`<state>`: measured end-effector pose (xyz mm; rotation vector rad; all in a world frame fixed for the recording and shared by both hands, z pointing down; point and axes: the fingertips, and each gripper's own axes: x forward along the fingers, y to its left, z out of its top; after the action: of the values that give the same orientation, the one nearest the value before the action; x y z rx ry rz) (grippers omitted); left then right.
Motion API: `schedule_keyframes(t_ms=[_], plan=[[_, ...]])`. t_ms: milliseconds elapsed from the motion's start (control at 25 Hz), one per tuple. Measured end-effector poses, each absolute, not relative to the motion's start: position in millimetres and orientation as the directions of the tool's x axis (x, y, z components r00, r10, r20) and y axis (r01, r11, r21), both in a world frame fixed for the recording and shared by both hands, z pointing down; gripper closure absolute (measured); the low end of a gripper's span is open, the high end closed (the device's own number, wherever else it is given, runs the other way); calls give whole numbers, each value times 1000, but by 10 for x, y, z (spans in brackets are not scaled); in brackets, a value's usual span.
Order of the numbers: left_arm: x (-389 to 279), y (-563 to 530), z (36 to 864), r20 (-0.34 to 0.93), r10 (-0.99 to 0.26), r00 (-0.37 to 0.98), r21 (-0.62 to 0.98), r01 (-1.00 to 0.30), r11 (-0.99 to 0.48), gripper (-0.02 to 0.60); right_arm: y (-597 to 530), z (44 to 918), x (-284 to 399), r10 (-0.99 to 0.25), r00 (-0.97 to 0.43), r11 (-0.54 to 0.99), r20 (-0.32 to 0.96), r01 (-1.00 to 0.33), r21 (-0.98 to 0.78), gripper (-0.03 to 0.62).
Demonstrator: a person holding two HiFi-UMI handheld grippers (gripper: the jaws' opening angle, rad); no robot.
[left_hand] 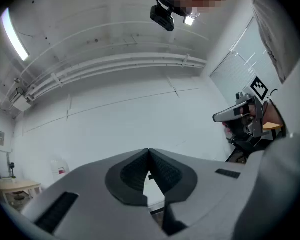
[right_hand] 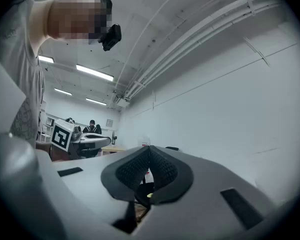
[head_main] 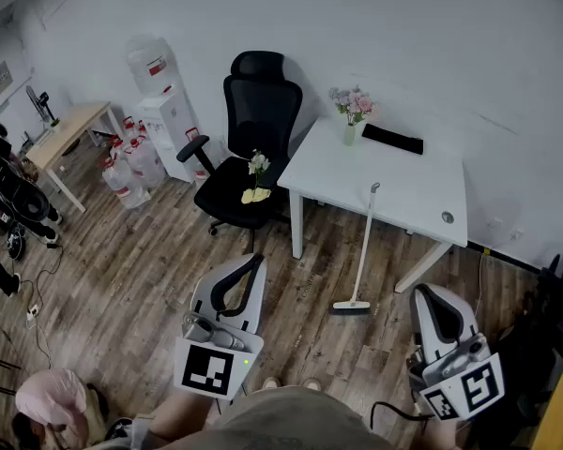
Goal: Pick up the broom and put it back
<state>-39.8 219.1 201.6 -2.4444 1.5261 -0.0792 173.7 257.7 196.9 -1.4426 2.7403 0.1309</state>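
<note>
A white broom leans against the front edge of the white table, its head resting on the wood floor. My left gripper is held low at the left, short of the broom, its jaws shut with nothing in them. My right gripper hangs at the lower right, to the right of the broom head, and is also shut and empty. In the left gripper view the left gripper points level at the white wall, pads touching. The right gripper shows the same in its own view.
A black office chair with yellow and white things on its seat stands left of the table. A vase of flowers and a black keyboard sit on the table. Water bottles and a dispenser line the back wall.
</note>
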Motion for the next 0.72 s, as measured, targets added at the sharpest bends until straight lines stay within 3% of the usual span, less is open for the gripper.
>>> schedule_keyframes(t_ms=[720], plan=[[-8, 2311, 2086, -65, -868, 493, -212, -857, -470, 566, 2698, 2075, 1981, -824, -558, 559, -102, -829, 23, 565]])
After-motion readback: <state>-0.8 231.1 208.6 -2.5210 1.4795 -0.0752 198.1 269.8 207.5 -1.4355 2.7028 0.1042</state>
